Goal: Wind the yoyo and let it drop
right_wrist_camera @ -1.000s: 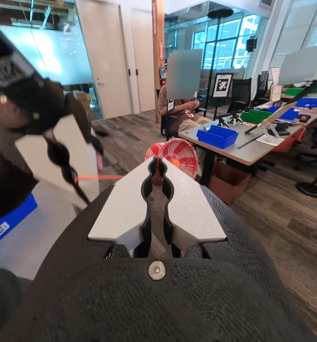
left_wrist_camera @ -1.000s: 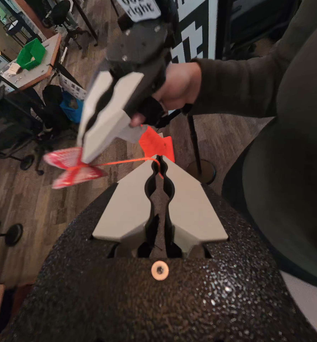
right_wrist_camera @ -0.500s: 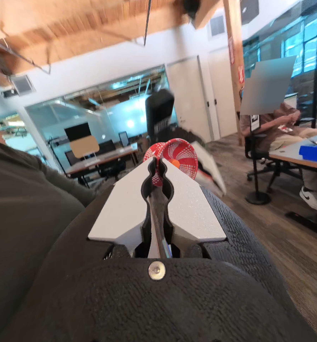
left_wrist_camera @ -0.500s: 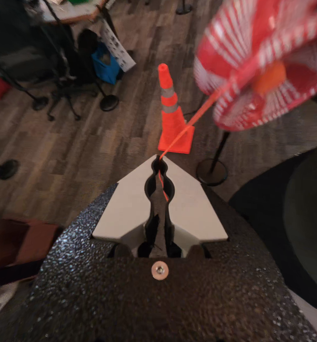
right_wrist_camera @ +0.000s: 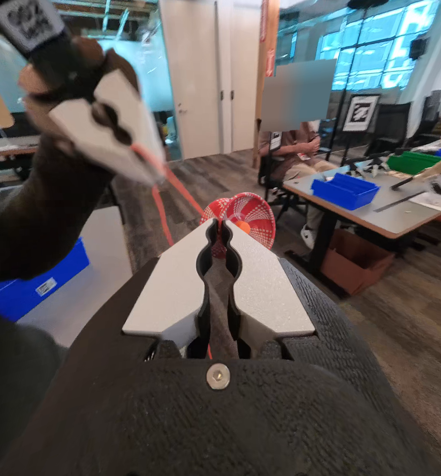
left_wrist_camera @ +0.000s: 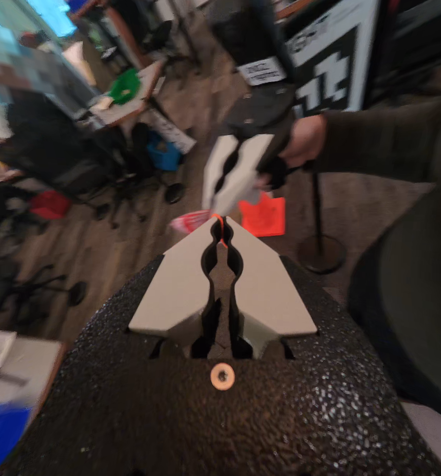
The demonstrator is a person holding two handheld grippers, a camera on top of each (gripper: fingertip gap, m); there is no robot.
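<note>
1. Left gripper (left_wrist_camera: pixel 220 219): jaws pinched together at the tips, seemingly clamped (view blurred).
2. Right gripper (right_wrist_camera: pixel 219 222): tips nearly touching, held by a hand (left_wrist_camera: pixel 304 140) at far right.

On your right you see a grey table (right_wrist_camera: pixel 384 219) with a blue bin (right_wrist_camera: pixel 345 190) and a green bin (right_wrist_camera: pixel 412 161) on it, and a cardboard box (right_wrist_camera: pixel 355 262) stands on the floor under it. A seated person (right_wrist_camera: pixel 296 152) is behind the table. Looking down, you see an orange cone (left_wrist_camera: pixel 263 217) on the floor just beside a black stand base (left_wrist_camera: pixel 322 253).
</note>
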